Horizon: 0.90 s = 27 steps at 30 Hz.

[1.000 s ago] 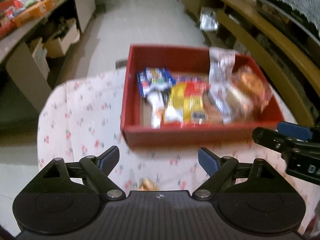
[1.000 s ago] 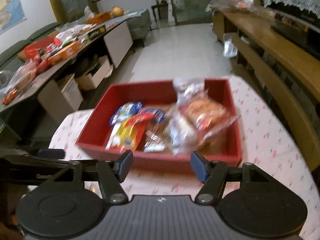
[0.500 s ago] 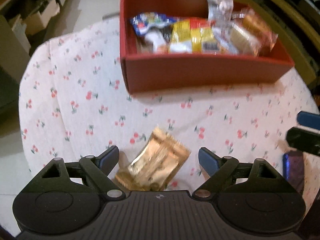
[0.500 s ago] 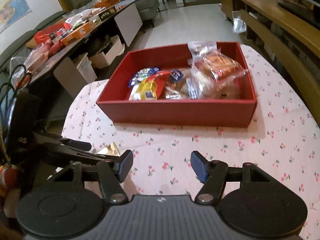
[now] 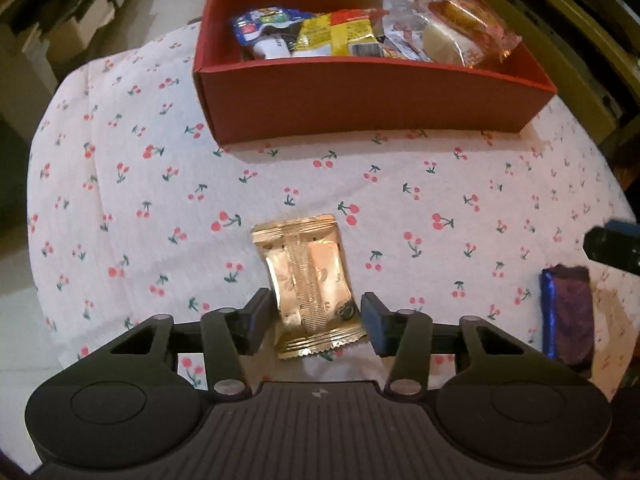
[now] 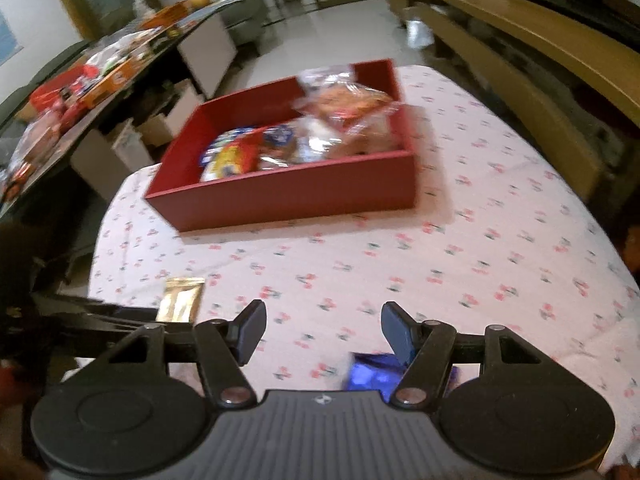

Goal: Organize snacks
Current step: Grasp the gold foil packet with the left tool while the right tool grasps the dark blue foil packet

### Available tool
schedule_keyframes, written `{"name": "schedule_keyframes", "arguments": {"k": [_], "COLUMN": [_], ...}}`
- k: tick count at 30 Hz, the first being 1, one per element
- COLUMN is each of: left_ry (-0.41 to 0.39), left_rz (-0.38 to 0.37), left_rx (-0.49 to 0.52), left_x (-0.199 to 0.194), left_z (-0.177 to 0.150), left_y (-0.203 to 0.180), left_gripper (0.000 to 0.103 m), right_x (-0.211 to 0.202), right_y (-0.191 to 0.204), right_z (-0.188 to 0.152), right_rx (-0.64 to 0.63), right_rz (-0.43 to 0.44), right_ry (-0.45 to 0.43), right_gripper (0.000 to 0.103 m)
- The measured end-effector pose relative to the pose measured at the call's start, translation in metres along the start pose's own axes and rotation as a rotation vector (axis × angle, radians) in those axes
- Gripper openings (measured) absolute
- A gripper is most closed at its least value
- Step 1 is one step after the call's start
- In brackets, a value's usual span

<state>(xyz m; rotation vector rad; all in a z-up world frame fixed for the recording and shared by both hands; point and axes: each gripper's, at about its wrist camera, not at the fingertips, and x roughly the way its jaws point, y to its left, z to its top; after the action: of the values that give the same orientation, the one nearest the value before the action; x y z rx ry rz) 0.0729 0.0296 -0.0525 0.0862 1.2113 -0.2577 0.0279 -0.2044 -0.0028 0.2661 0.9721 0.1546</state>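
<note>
A gold snack packet (image 5: 310, 282) lies on the cherry-print tablecloth. My left gripper (image 5: 316, 322) is open, its fingers on either side of the packet's near end, not touching it. The packet also shows in the right wrist view (image 6: 182, 303). A blue-purple snack bar (image 5: 566, 314) lies at the right; in the right wrist view it (image 6: 370, 374) sits just under my open right gripper (image 6: 323, 332). The red box (image 5: 372, 92) at the far side holds several snack packets and also shows in the right wrist view (image 6: 288, 192).
The round table's cloth (image 5: 132, 208) drops off at the left and near edges. A wooden bench (image 6: 520, 80) runs along the right. A cluttered side table (image 6: 80, 80) with boxes stands at the far left.
Both grippers have pulled back from the box and lowered toward the table. The gold packet now lies between my left fingers, and the blue bar has come under my right gripper.
</note>
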Motion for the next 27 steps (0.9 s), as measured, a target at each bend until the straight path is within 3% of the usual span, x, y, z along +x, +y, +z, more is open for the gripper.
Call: {"name": "schedule_keyframes", "arguments": {"k": [4, 7, 11, 16, 18, 20, 24, 27], "left_ry": [-0.01, -0.014, -0.017, -0.027, -0.029, -0.029, -0.029, -0.023], "left_rz": [0.02, 0.046, 0.071, 0.087, 0.086, 0.085, 0.078, 0.064], "left_rx": [-0.032, -0.048, -0.064, -0.065, -0.058, -0.052, -0.065, -0.089], "left_x": [-0.003, 0.0, 0.01, 0.01, 0.009, 0.007, 0.003, 0.002], "left_z": [0.002, 0.013, 0.021, 0.025, 0.024, 0.021, 0.014, 0.011], "left_y": [0.001, 0.001, -0.002, -0.005, -0.006, -0.006, -0.003, -0.001], "left_gripper": [0.057, 0.074, 0.075, 0.067, 0.061, 0.057, 0.052, 0.051], "right_x": [0.0, 0.004, 0.009, 0.02, 0.027, 0.032, 0.035, 0.031], "right_y": [-0.023, -0.03, -0.029, -0.021, -0.019, -0.015, -0.005, -0.002], "right_z": [-0.006, -0.012, -0.022, -0.039, -0.045, -0.047, -0.049, -0.05], "right_rx": [0.053, 0.067, 0.074, 0.066, 0.057, 0.018, -0.07, -0.092], "right_rz": [-0.062, -0.091, -0.092, -0.113, -0.122, -0.144, -0.181, -0.156], "right_ry": [0.019, 0.048, 0.09, 0.147, 0.176, 0.176, 0.15, 0.138], "right_gripper": [0.069, 0.07, 0.074, 0.076, 0.082, 0.083, 0.071, 0.063]}}
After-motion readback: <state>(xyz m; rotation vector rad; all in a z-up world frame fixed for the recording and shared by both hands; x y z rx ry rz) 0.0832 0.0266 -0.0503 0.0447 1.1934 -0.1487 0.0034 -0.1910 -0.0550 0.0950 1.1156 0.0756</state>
